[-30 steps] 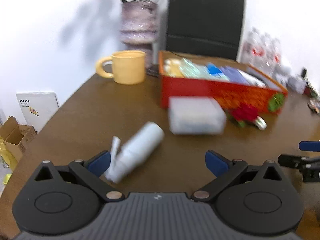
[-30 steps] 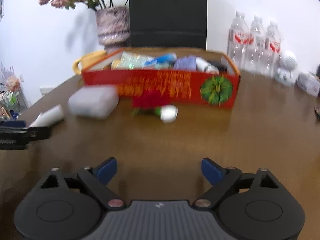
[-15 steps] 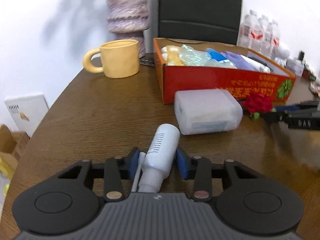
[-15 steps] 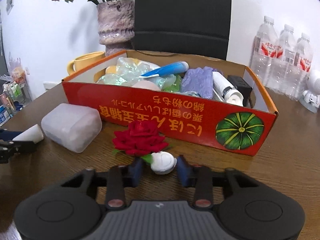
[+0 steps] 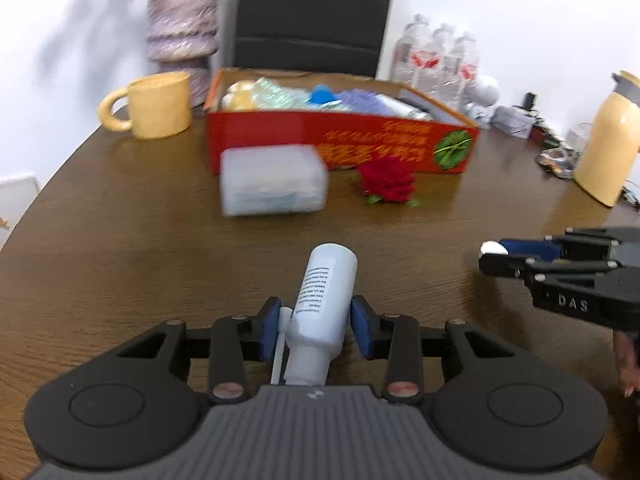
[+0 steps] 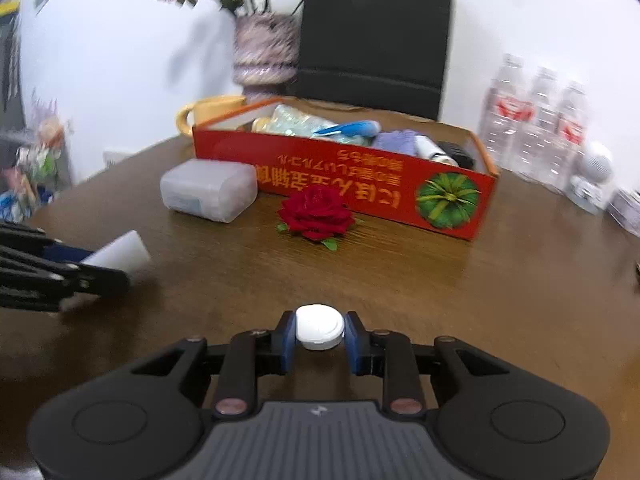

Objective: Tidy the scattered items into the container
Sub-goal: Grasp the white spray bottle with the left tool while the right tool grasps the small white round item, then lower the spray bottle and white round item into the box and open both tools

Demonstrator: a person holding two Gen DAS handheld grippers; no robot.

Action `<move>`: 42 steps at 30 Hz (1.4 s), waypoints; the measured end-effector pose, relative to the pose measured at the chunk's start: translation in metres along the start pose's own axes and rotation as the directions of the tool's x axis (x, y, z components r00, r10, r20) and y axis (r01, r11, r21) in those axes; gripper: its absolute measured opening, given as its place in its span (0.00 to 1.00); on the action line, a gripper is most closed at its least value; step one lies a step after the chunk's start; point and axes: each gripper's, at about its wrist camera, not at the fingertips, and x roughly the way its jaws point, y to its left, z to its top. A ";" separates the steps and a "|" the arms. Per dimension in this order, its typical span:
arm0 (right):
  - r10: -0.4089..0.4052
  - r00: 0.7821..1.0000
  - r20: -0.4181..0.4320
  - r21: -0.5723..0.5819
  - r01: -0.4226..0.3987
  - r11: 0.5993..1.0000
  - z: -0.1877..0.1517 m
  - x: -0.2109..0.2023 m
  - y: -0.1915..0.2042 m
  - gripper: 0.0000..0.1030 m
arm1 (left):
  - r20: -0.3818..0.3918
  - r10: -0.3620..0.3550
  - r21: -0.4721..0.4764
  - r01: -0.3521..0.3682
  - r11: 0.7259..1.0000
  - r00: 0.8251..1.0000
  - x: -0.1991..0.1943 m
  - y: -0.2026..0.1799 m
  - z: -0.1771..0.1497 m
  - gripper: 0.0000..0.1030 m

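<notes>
Now both claws are gripping items in front of the red box (image 6: 344,176).
Left claw (image 5: 316,326) is squeezing a white bottle (image 5: 322,304); right claw (image 6: 319,338) is pinching a small white cap (image 6: 319,326).

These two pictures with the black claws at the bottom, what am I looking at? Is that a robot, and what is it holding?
No robot: a person holds a hand-held gripper in each hand, and each carries a wide-angle camera looking along its two fingers. So each picture is one tool's own view, with the other tool showing at the side.

The left hand-held gripper is shut on a white bottle. The right hand-held gripper is shut on a small white round cap-like thing.

On the brown table stands a red box, already holding several items. In front of it lie a frosted plastic case and a red rose. Behind are a yellow mug, a vase, water bottles and a yellow flask.
</notes>
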 end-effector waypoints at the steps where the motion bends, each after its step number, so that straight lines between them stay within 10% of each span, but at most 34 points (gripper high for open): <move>1: -0.003 1.000 0.009 0.021 0.003 1.000 -0.003 -0.009 -0.001 0.24 | 0.010 -0.010 0.002 0.010 1.000 1.000 -0.003 -0.004 0.002 0.37; 11: -0.032 0.992 0.124 0.058 0.025 0.998 0.013 -0.049 -0.012 0.24 | 0.120 -0.088 -0.022 0.091 0.996 0.989 -0.017 -0.012 0.040 0.36; 19: -0.034 0.979 0.200 0.052 0.025 0.998 0.076 -0.034 -0.036 0.24 | 0.180 -0.125 -0.026 0.132 0.991 0.976 0.016 0.004 0.137 0.36; 31: -0.103 0.992 -0.079 0.120 0.112 0.986 0.179 0.096 -0.105 0.27 | -0.058 -0.117 -0.211 0.102 0.972 0.991 0.170 -0.017 0.246 0.40; 37: -0.077 0.974 -0.212 0.195 0.120 0.974 0.186 0.115 -0.123 0.73 | -0.120 -0.120 -0.190 0.096 0.977 0.986 0.180 -0.018 0.249 0.94; 42: -0.006 0.937 -0.349 0.255 0.101 0.962 0.192 0.123 -0.131 0.95 | -0.214 -0.012 -0.101 -0.010 0.995 0.977 0.169 -0.007 0.254 1.00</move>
